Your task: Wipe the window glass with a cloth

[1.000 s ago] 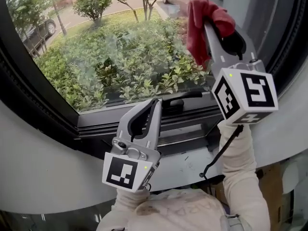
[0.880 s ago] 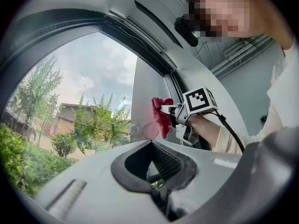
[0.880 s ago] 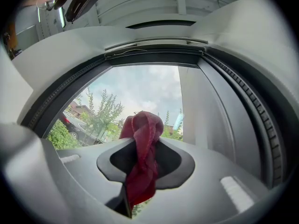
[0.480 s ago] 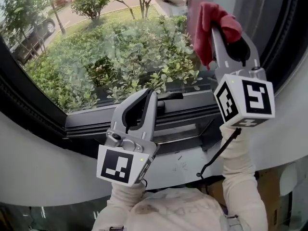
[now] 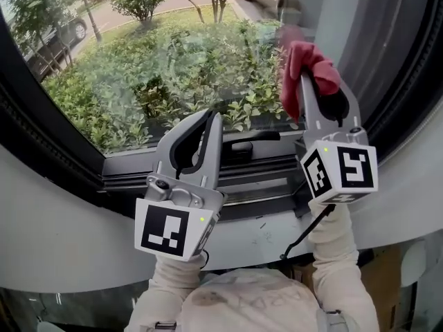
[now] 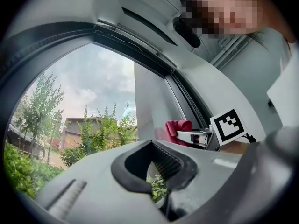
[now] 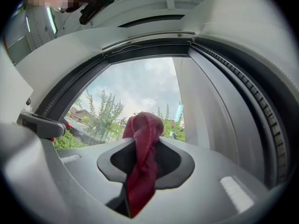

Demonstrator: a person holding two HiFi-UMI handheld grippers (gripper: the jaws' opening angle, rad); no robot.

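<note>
A red cloth [image 5: 304, 71] is bunched at the tip of my right gripper [image 5: 304, 81], which is shut on it and holds it against the lower right part of the window glass [image 5: 152, 54]. In the right gripper view the cloth [image 7: 142, 160] hangs down between the closed jaws, with the glass [image 7: 140, 97] beyond. My left gripper [image 5: 211, 126] is shut and empty, pointing up at the window's bottom frame, left of the right one. From the left gripper view the cloth [image 6: 177, 127] shows to the right, against the glass [image 6: 79, 106].
A dark window frame [image 5: 55, 164] curves round the glass, with a handle [image 5: 252, 142] on its bottom rail. Below runs a white sill [image 5: 270, 237]. A grey pillar [image 5: 360, 26] stands at the right. Shrubs, trees and parked cars lie outside.
My right gripper has carried the cloth down the glass, from the top right toward the bottom frame. The left gripper has risen slightly and stays shut.
</note>
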